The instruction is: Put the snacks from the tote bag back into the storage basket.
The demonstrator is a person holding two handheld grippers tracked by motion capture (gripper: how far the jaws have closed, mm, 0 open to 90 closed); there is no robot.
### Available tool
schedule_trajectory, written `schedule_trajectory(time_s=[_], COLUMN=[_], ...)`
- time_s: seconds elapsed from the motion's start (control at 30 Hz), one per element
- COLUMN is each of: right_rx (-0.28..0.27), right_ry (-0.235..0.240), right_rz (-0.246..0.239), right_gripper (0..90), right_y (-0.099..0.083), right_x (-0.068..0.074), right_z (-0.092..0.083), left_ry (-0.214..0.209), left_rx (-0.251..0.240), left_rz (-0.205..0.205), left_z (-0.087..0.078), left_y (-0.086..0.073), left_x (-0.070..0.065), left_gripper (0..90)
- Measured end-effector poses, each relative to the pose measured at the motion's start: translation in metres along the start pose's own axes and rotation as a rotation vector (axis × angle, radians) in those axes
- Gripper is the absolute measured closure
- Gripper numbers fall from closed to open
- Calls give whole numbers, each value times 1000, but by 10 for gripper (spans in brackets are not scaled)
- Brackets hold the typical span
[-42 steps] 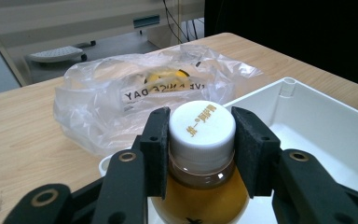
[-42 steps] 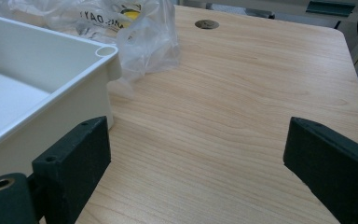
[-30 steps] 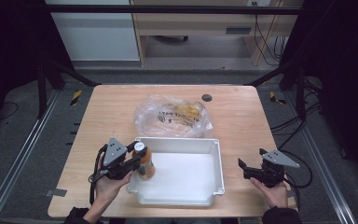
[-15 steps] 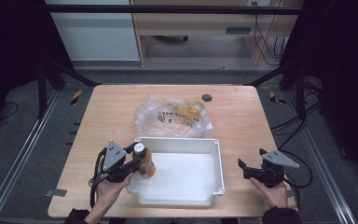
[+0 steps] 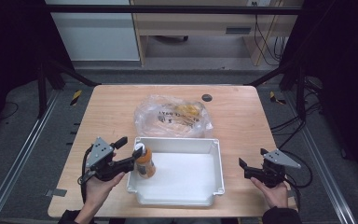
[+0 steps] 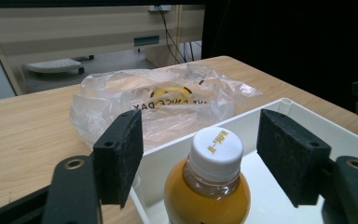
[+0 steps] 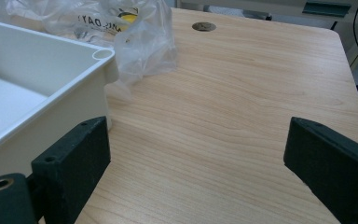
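The left claw (image 5: 127, 156) is held at the left wall of a white bin (image 5: 216, 154), its jaws spread wide on either side of a bottle (image 5: 144, 162). In the left gripper view a gap shows between each pad and the bottle (image 6: 207, 186), so nothing is gripped. The bottle stands upright inside the bin, in the left end against the wall, with orange contents and a white cap bearing yellow print.

The right claw (image 5: 249, 169) rests on the desk (image 5: 242, 116) near the front right corner, just beside the bin's right wall, jaws wide apart and empty; bare wood lies between them in the right gripper view.

The desk is light wood with a dark round grommet (image 5: 207, 97) near the rear edge. The bin sits at the middle of the front edge. Touching its rear wall lies a clear plastic bag (image 5: 173, 116) with black lettering and yellow items inside; what they are cannot be told.

Beyond the desk stand grey flooring, a white cabinet (image 5: 93, 32), a wooden bench with cables (image 5: 263, 37), and black frame posts.
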State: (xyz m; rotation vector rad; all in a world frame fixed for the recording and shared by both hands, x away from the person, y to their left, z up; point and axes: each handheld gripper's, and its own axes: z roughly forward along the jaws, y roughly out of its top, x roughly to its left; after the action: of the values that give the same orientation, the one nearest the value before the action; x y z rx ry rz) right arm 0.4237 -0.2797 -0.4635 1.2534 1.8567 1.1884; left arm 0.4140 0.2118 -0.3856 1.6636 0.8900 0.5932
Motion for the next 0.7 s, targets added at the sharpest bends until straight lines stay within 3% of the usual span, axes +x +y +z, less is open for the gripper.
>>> schedule_trajectory(time_s=[0.13, 0.23, 0.7], right_rx=[1, 0, 5], right_ry=[-5, -5, -16], right_rz=[3, 6, 14], right_gripper=[71, 68, 62], right_y=[0, 0, -1], right_x=[0, -1, -1], right_z=[0, -1, 0], left_ry=[10, 40, 166], left_rx=[-7, 3, 73], left_rz=[-12, -4, -23], left_z=[-7, -10, -13], left_y=[2, -2, -40], left_x=[11, 21, 62], left_gripper=[273, 265, 216])
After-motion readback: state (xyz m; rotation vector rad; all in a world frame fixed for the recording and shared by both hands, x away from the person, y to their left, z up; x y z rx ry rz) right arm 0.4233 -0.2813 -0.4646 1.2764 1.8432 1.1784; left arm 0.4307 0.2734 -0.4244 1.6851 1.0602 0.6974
